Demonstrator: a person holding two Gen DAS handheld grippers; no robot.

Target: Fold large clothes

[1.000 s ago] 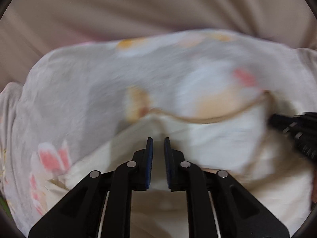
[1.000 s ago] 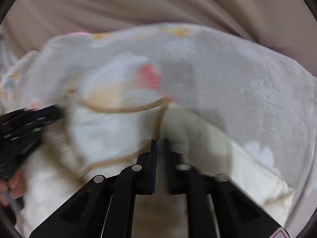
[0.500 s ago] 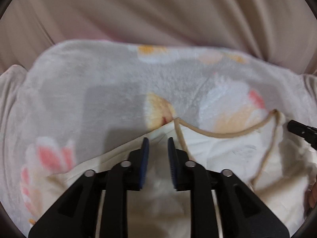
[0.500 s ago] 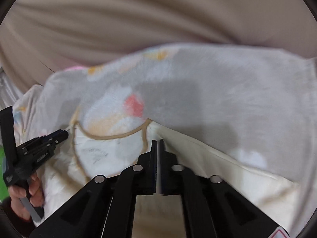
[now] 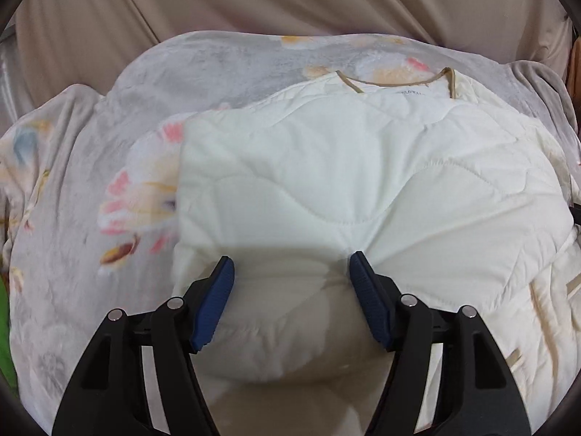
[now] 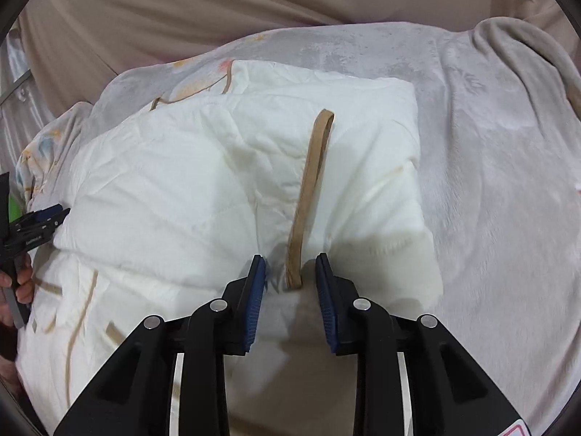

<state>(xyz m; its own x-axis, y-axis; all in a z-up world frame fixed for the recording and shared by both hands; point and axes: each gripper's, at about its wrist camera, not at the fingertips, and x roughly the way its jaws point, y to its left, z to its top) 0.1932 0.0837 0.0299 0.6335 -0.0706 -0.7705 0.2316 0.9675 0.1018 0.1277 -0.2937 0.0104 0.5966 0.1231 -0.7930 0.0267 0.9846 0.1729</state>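
Both grippers pointed steeply down over a cream quilted garment (image 5: pixel 363 181) that lay folded in a thick bundle on a grey floral blanket (image 5: pixel 72 218) spread across the bed. The left gripper (image 5: pixel 292 269) hung above the near edge of the bundle with its jaws spread wide; they had just been opening, and the blue pads (image 5: pixel 214 301) stood clear of the fabric with only a puffed fold below the gap. The right gripper (image 6: pixel 290 269) had its jaws parted less far, also just opening, with a tan trim strip (image 6: pixel 308 196) of the garment running up from between them, the pads not pressing on it. In the right wrist view a hand (image 6: pixel 18 283) gripped the other tool at the left margin. Half a second earlier both sets of jaws were nearly closed at the garment's edge near the neckline, and much more blanket showed; now the cream bundle filled most of each view, its upper layer folded over towards the collar.
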